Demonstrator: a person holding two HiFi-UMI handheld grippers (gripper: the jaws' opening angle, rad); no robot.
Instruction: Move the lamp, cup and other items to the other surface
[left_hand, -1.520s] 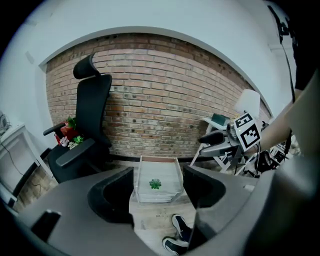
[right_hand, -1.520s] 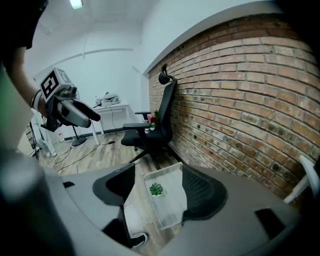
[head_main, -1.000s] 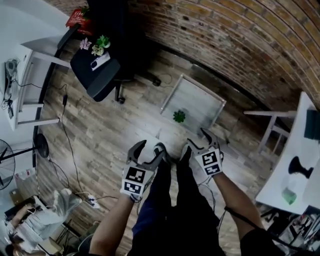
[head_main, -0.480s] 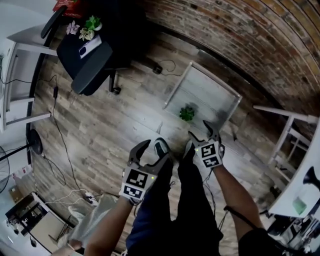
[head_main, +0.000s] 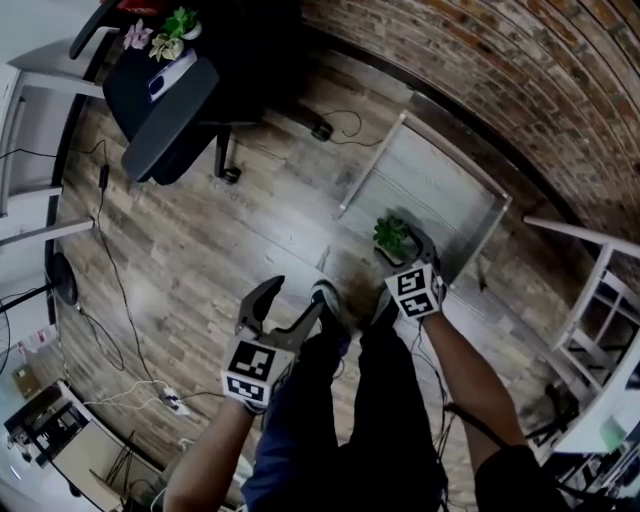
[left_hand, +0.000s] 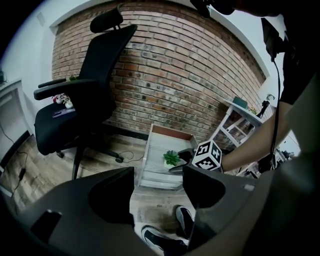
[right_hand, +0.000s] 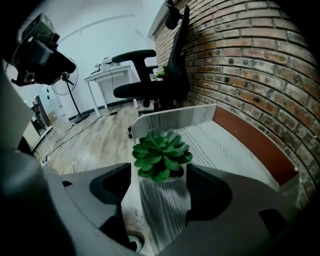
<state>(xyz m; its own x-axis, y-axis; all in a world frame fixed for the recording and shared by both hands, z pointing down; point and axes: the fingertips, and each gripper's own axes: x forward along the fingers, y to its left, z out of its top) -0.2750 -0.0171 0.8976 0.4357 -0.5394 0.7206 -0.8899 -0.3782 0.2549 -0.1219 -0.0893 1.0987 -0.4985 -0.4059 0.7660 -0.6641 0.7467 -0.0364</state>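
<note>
A small green succulent in a pale pot stands on a low grey-white surface lying on the floor by the brick wall. My right gripper is right at it. In the right gripper view the succulent sits between the tips of the right gripper; the jaws have just been opening, stand wide, and do not touch it. My left gripper hangs open and empty over the wooden floor, above my shoes. From the left gripper view, the succulent and the low surface lie ahead.
A black office chair stands at the upper left, with small flowers and a flat item on its seat. A white desk and a standing fan are farther back. Cables trail across the floor. White shelving stands at the right.
Both grippers have sunk toward the floor. The right gripper has moved up to the succulent, which now sits between its wider jaws. The left gripper stays open and empty.
</note>
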